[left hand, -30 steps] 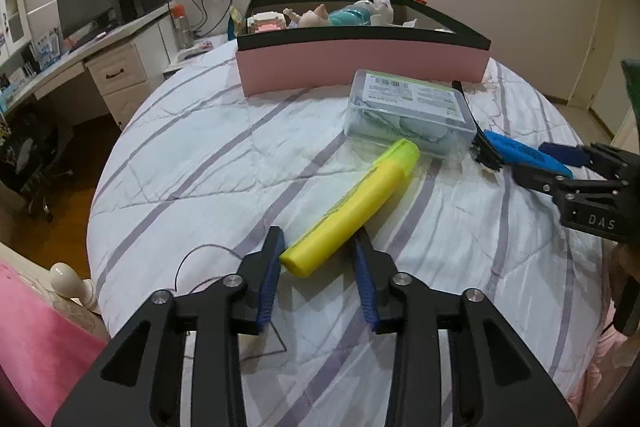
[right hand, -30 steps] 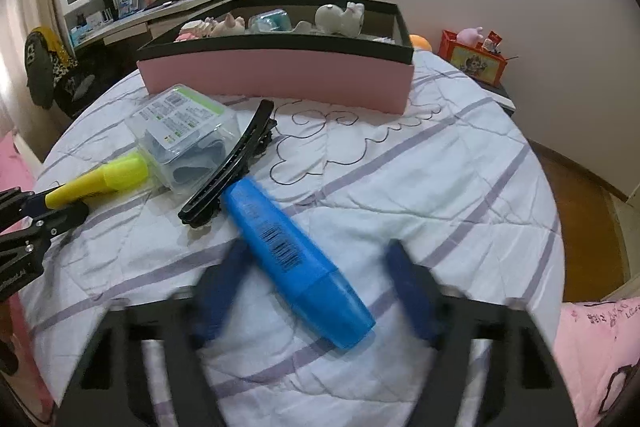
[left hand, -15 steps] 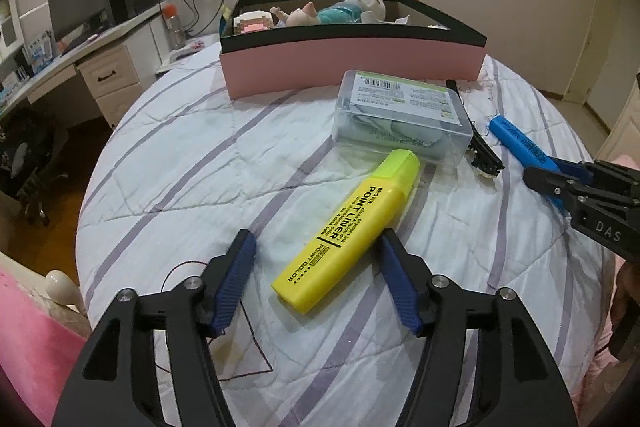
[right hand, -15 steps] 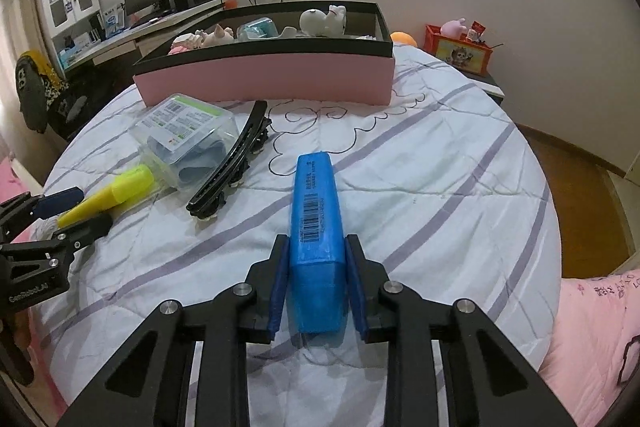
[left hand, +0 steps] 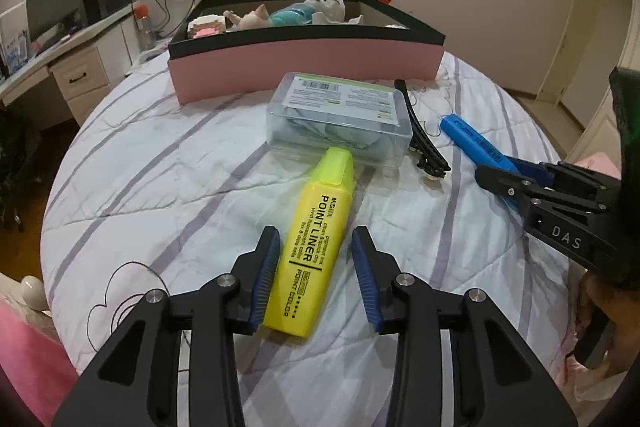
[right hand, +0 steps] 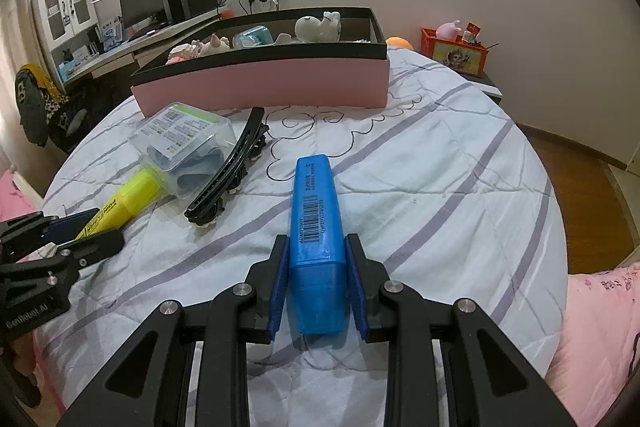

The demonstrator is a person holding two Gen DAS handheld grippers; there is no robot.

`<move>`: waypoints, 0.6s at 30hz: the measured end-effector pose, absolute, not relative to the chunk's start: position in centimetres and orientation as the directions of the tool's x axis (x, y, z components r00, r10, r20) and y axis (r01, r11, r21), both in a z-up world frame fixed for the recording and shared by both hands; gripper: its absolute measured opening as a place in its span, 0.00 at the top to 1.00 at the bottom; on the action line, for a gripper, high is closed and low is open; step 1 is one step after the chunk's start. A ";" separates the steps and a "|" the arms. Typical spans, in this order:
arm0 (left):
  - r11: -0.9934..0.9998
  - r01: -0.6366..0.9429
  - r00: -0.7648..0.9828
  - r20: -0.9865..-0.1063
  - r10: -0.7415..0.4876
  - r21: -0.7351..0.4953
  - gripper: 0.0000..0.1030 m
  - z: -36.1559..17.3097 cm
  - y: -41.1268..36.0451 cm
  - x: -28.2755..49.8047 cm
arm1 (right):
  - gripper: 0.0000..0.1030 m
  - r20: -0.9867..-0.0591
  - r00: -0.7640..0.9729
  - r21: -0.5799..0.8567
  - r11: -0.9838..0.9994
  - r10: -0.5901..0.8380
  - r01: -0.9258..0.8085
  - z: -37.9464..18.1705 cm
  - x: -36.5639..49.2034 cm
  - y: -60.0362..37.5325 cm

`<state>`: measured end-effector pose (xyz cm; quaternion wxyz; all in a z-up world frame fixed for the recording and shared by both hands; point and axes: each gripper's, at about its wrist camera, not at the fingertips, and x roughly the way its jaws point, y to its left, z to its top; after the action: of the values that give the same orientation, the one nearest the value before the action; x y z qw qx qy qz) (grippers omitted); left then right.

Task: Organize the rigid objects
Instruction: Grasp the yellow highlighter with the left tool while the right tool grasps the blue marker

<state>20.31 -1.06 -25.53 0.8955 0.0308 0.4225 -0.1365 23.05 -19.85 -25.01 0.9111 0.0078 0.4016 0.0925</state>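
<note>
- The right gripper has its jaws clenched on the near end of the blue highlighter, both blue pads pressed flat against its sides; the marker points away toward the far side of the bed.
- The left gripper has just been closing its jaws around the yellow highlighter. The left pad touches the marker's side, a gap shows at the right pad, and the marker lies flat on the quilt.
- The yellow highlighter's cap end rests against the clear plastic box, which lies just beyond it.
- A black hair clip lies right of that box, between it and the blue highlighter.
- At the far edge of the bed stands the pink box with a black rim, holding small toy figures.
</note>
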 end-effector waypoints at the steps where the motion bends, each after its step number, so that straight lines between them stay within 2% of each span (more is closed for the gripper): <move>1: 0.960 0.272 0.603 -0.765 -0.224 -0.066 0.61 -25.5 -1.1 20.3 | 0.73 -0.729 0.662 0.087 0.983 0.174 -0.162 -25.0 23.1 -19.8; 4: 0.957 0.273 0.598 -0.763 -0.245 -0.094 0.59 -25.5 -0.8 20.4 | 0.73 -0.727 0.664 0.092 0.983 0.177 -0.161 -25.0 23.1 -19.9; 6: 0.958 0.263 0.605 -0.753 -0.258 -0.117 0.73 -25.4 -0.5 20.3 | 0.73 -0.729 0.662 0.085 0.983 0.172 -0.162 -25.0 23.1 -19.9; 7: 0.954 0.265 0.602 -0.750 -0.275 -0.137 0.74 -25.5 -0.3 20.2 | 0.73 -0.731 0.661 0.083 0.983 0.171 -0.162 -25.0 23.2 -19.9; 18: 0.964 0.246 0.637 -0.733 -0.238 -0.100 0.74 -24.9 -0.4 19.5 | 0.74 -0.734 0.653 0.087 0.980 0.186 -0.181 -24.6 23.2 -19.7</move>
<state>19.52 -0.41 -24.93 0.9046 0.0047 0.4046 -0.1339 23.17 -19.71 -24.62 0.9092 0.0028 0.4039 0.1009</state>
